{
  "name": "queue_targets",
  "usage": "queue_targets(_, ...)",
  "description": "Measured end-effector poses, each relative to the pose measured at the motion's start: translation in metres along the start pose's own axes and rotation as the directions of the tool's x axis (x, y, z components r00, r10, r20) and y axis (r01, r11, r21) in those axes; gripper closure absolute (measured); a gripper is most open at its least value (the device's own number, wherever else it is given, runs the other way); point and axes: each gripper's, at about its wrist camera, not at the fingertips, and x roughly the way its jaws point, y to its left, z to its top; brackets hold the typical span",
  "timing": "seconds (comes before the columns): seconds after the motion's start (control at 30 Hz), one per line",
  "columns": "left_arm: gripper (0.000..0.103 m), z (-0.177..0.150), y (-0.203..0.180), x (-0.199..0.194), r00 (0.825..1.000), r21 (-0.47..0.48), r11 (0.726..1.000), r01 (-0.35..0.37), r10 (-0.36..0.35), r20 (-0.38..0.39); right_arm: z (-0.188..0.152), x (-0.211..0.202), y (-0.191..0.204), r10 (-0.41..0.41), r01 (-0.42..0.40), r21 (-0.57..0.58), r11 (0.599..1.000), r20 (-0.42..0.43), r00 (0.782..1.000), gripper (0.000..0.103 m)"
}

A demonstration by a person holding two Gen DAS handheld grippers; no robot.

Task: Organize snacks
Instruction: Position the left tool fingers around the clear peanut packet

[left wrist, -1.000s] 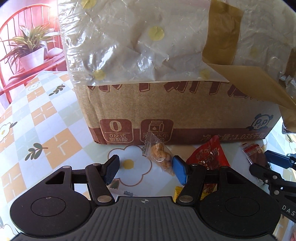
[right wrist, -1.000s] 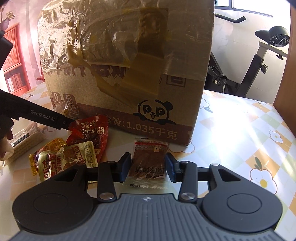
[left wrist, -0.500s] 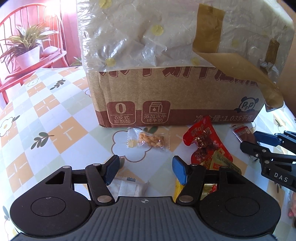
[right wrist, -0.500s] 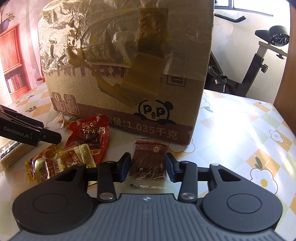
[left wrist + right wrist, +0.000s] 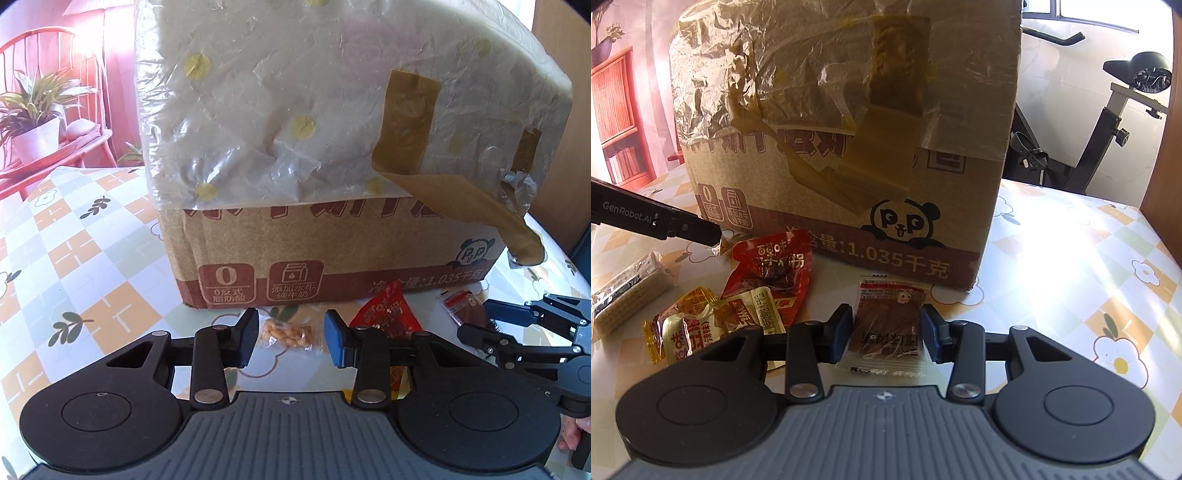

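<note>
A small clear packet of peanuts (image 5: 286,332) lies on the tablecloth in front of the taped cardboard box (image 5: 332,240). My left gripper (image 5: 290,338) straddles it with the jaws closing, and a gap still shows between the pads and the packet. My right gripper (image 5: 886,332) is shut on a brown snack packet (image 5: 886,321) that rests on the table near the box's right corner (image 5: 979,258). A red snack pouch (image 5: 772,266), golden packets (image 5: 687,328) and a wafer packet (image 5: 628,291) lie to its left. The left gripper's finger (image 5: 701,230) reaches in there.
The tall box, wrapped in plastic film and brown tape, fills the space ahead of both grippers. A red chair with a potted plant (image 5: 37,129) stands beyond the table on the left. An exercise bike (image 5: 1108,129) stands behind the table on the right.
My left gripper has come forward again toward the box; the peanut packet now lies between its jaws, which have narrowed. The right gripper and its brown packet have not moved.
</note>
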Motion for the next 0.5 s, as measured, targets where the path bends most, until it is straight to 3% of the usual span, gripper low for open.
queue_targets(0.27,0.063,0.008,0.01,0.02,0.998,-0.013,0.998,0.059,-0.059,-0.034,0.0,0.0,0.0,-0.001,0.001,0.001,1.0,0.0,1.0,0.06)
queue_targets(0.5,0.061,-0.01,0.016,0.006,0.992,-0.03,0.994,0.105,-0.107,-0.066,0.0,0.0,0.0,0.0,0.0,0.001,1.0,0.0,1.0,0.06)
